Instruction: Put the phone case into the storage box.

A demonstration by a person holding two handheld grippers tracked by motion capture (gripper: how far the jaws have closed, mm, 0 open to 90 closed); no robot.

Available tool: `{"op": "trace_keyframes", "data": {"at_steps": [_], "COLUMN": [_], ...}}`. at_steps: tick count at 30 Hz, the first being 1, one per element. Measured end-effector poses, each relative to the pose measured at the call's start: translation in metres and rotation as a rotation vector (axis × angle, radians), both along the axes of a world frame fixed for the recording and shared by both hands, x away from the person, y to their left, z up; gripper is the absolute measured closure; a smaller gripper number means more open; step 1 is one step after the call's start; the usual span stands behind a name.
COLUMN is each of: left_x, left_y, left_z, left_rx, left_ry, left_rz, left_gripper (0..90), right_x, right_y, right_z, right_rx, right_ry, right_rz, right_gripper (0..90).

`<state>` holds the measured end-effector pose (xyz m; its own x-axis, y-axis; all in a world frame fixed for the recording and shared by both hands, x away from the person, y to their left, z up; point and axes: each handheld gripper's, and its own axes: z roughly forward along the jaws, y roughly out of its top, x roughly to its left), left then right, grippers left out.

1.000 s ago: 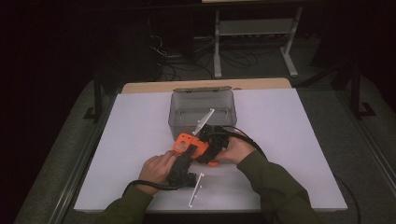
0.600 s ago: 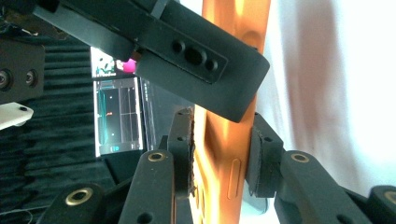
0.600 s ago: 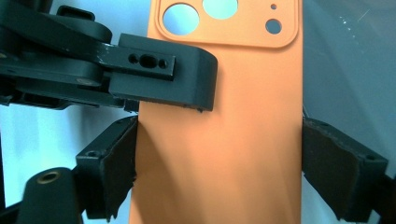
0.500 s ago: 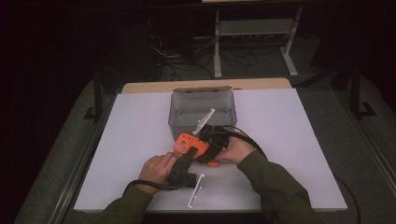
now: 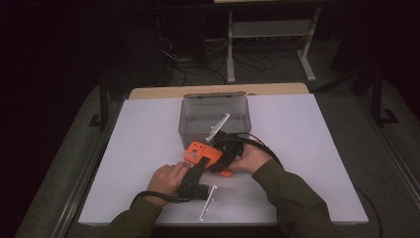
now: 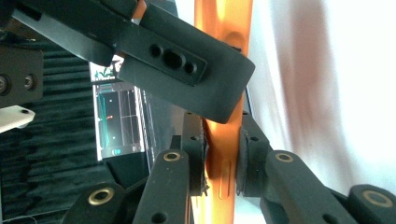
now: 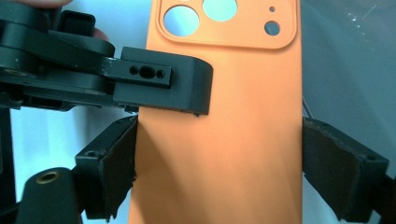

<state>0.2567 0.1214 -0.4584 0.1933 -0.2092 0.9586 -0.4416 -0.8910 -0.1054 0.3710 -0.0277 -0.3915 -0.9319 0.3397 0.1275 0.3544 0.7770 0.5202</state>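
Observation:
An orange phone case [image 5: 200,152] with camera cut-outs is held above the white table between both grippers. In the left gripper view the case [image 6: 223,140] stands edge-on, and my left gripper [image 6: 222,158] has just been closing; its pads now press on the case's two faces. In the right gripper view the case [image 7: 224,116] faces me flat. My right gripper [image 7: 219,168] spans its width with a pad against each long edge. A finger of the left gripper [image 7: 159,84] reaches over the case from the left. In the high view the left gripper [image 5: 198,171] meets the right gripper [image 5: 223,156].
A clear plastic box [image 5: 214,116] stands just behind the grippers at the table's middle back. A thin white rod [image 5: 208,202] lies near the front edge by the left hand. The white table [image 5: 307,148] spreads out to both sides.

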Motion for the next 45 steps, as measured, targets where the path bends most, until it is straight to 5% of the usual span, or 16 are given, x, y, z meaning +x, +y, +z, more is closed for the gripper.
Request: {"op": "trace_keyframes", "data": {"at_steps": [7, 26, 45], "left_x": [0.0, 0.004, 0.004], "left_y": [0.001, 0.004, 0.007], "left_z": [0.002, 0.004, 0.005], "left_rx": [0.003, -0.011, -0.02], "left_ry": [0.006, 0.036, 0.047], "left_rz": [0.0, 0.02, 0.022], "left_gripper": [79.3, 79.7, 79.7], "right_x": [0.002, 0.003, -0.002], "right_y": [-0.003, -0.015, -0.061], "right_z": [-0.001, 0.011, 0.017], "right_rx": [0.026, 0.092, 0.137], "right_ry": [0.031, 0.023, -0.008], "right_rz": [-0.003, -0.023, -0.119], "right_gripper": [15.2, 15.4, 14.4]}}
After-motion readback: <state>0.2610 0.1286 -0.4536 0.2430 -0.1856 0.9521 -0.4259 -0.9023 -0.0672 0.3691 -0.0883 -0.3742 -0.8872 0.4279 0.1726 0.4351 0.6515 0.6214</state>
